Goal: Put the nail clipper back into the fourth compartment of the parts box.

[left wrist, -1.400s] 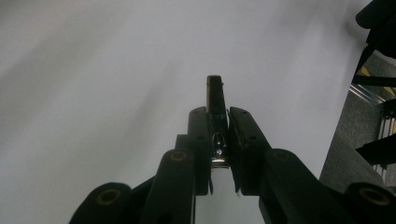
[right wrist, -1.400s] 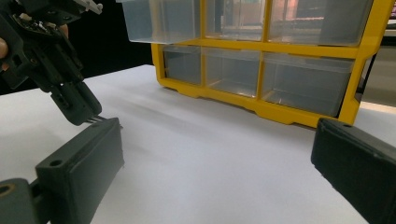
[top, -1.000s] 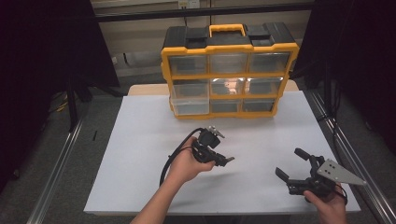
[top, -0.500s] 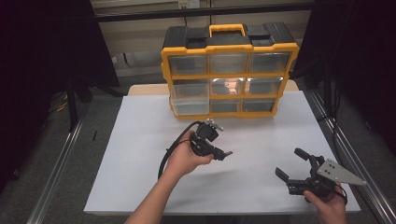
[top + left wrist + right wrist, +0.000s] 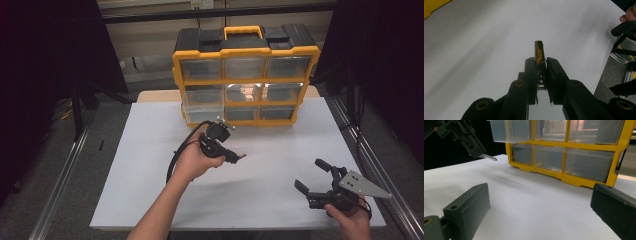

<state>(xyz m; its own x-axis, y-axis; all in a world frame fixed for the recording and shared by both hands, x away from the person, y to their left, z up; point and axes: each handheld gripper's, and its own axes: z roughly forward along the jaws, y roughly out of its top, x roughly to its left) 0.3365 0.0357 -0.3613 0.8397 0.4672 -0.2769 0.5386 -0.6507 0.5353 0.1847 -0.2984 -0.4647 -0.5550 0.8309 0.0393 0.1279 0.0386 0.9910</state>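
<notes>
My left gripper (image 5: 239, 157) hovers above the middle of the white table (image 5: 150, 165), shut on a small binder clip (image 5: 243, 156). In the left gripper view the clip (image 5: 539, 50) stands edge-on between the pressed jaws of that gripper (image 5: 540, 61). The right gripper view shows the clip's wire handles (image 5: 488, 157) poking out of the left gripper (image 5: 475, 150). My right gripper (image 5: 310, 174) rests near the table's front right corner, open and holding nothing; its jaws (image 5: 539, 220) point toward the organizer.
A yellow and black organizer (image 5: 245, 75) with clear drawers stands at the back of the table. Its middle-left drawer (image 5: 202, 100) is pulled out a little. A metal rail (image 5: 365, 165) runs along the table's right side.
My left hand has risen and moved away from the front edge toward the organizer, still gripping the clip. The right gripper has kept still.
</notes>
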